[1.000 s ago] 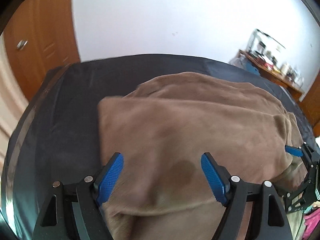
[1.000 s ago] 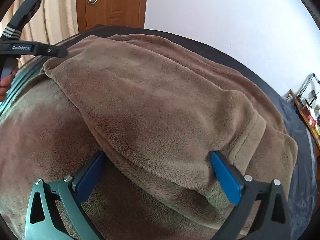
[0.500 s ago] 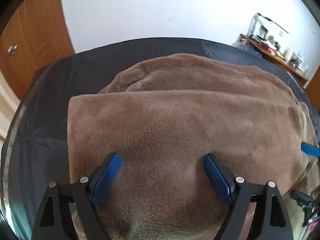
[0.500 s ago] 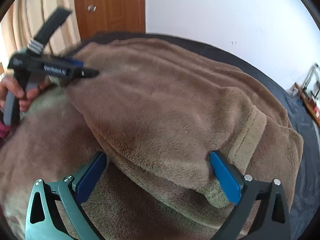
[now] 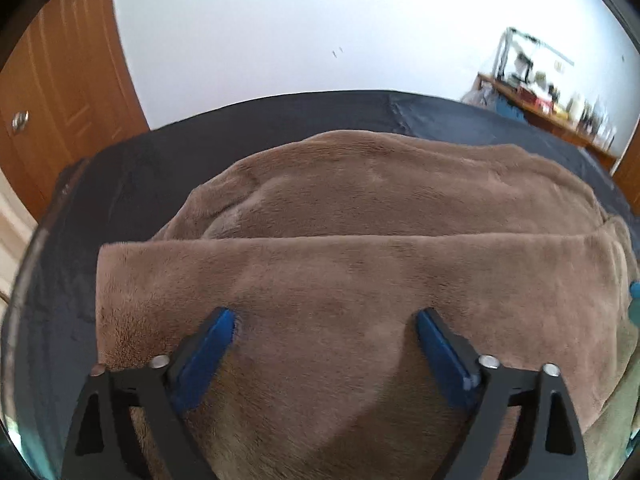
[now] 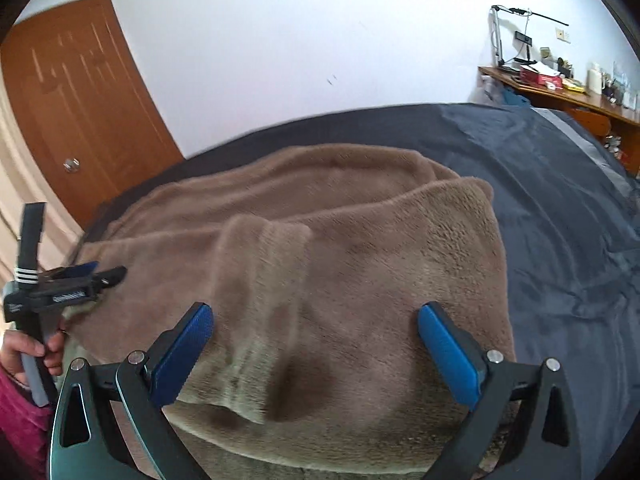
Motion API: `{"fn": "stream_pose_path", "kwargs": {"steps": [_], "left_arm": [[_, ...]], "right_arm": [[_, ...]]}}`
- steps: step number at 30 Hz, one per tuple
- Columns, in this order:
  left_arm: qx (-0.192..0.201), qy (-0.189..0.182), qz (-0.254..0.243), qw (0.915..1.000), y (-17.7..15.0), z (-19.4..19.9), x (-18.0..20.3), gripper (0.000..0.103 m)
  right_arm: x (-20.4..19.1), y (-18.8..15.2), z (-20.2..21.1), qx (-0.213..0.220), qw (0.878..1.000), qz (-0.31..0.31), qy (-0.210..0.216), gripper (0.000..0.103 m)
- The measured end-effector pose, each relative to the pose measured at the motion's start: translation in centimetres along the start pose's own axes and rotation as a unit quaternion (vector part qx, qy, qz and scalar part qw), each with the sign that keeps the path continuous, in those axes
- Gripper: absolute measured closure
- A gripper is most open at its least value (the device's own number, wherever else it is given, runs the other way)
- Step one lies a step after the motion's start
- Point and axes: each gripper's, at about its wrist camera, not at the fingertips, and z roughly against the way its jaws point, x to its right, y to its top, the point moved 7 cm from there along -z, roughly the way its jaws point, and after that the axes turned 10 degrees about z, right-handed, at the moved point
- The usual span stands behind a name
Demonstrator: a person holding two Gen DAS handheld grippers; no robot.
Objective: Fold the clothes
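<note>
brown fleece garment (image 5: 360,320) lies partly folded on the dark bed (image 6: 560,208). soft, thick, floppy; best pinched at a hem corner. left gripper (image 5: 324,344) and right gripper (image 6: 316,340) jaws wide, empty.

Plush matt brown fleece garment (image 5: 360,280), smooth dark cloth bedsheet (image 6: 560,200), ribbed blue fingers (image 6: 182,354), glossy wooden door (image 6: 80,100)

Brown fleece garment (image 5: 360,280), plush and thick, laid flat on the dark bed (image 6: 560,200), folded over itself, ribbed cuff (image 6: 264,264) on top
</note>
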Motion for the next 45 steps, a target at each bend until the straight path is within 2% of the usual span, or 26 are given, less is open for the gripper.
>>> {"fn": "stream_pose_path", "kwargs": {"steps": [2, 7, 12, 14, 19, 23, 27, 40, 43, 45], "left_arm": [[0.003, -0.016, 0.013, 0.9998, 0.1, -0.3, -0.7, 0.004], [0.011, -0.010, 0.005, 0.9999, 0.1, -0.4, -0.8, 0.004], [0.015, -0.014, 0.003, 0.9998, 0.2, -0.7, -0.8, 0.004], [0.016, -0.015, 0.003, 0.9998, 0.1, -0.7, -0.8, 0.004], [0.017, -0.019, 0.005, 0.9997, 0.0, -0.7, -0.9, 0.004], [0.018, -0.023, 0.015, 0.9995, 0.0, -0.3, -1.5, 0.004], [0.019, -0.024, 0.019, 0.9994, -0.1, 0.0, -2.1, 0.004], [0.019, -0.021, 0.014, 0.9995, 0.1, -0.3, -1.4, 0.004], [0.019, -0.020, 0.013, 0.9995, 0.1, -0.4, -1.4, 0.004], [0.019, -0.020, 0.013, 0.9995, 0.1, -0.4, -1.3, 0.004]], "right_arm": [[-0.1, -0.2, -0.2, -0.010, 1.000, 0.011, -0.012, 0.000], [-0.6, -0.8, -1.0, -0.045, 0.997, 0.051, -0.048, 0.001], [-0.5, -0.9, -0.4, -0.049, 0.995, 0.057, -0.060, 0.000], [-0.8, -0.4, -0.2, -0.053, 0.993, 0.076, -0.078, 0.000], [-1.0, 3.3, 1.0, -0.028, 0.982, 0.140, -0.125, 0.000], [-0.3, 5.7, -2.0, -0.035, 0.984, 0.131, -0.114, 0.000], [0.4, 5.6, -5.5, -0.069, 0.967, 0.173, -0.176, 0.000], [-2.9, 5.2, 0.2, 0.001, 0.960, 0.217, -0.176, 0.000], [-5.0, 3.2, 1.7, -0.004, 0.958, 0.242, -0.152, 0.000], [-5.9, 1.5, 1.2, -0.023, 0.950, 0.267, -0.158, 0.000]]}}
